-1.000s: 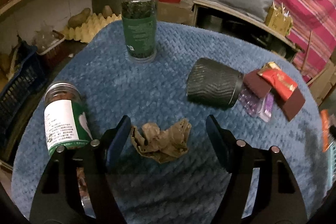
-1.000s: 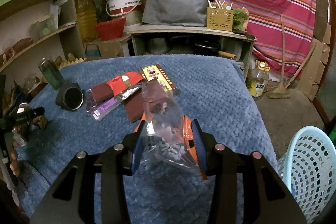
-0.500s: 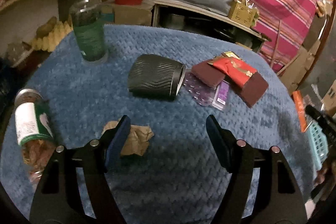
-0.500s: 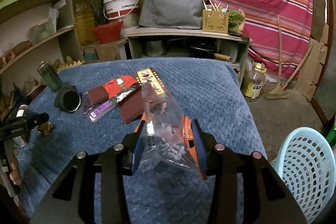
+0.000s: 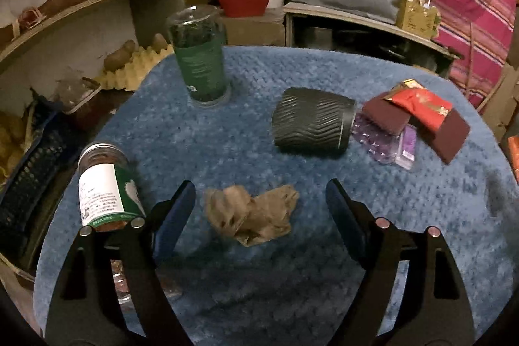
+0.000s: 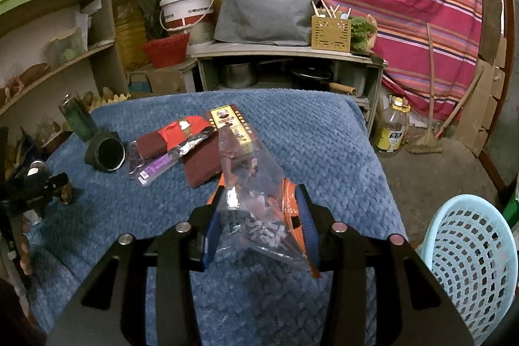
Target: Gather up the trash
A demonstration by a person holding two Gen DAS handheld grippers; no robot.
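A crumpled brown paper [image 5: 251, 218] lies on the blue cloth-covered table [image 5: 292, 281], between the fingers of my left gripper [image 5: 259, 188]. The jaws stand wide and are opening; neither pad touches the paper. My right gripper [image 6: 259, 209] is shut on a clear plastic bag [image 6: 246, 184] with an orange wrapper behind it, held just above the table's right part. Red and maroon packets [image 6: 181, 138] and a purple blister pack [image 6: 152, 166] lie beyond it. The left gripper [image 6: 39, 187] shows at the far left of the right wrist view.
A black ribbed cup [image 5: 311, 127] lies on its side mid-table. A green jar [image 5: 201, 67] stands at the back and a labelled jar [image 5: 107, 187] lies by the left finger. A pale blue basket [image 6: 470, 265] stands on the floor, right of the table.
The left gripper swung to the right, then came back, so the brown paper is again centred between its fingers, which stand slightly wider. The right gripper and its bag have not moved.
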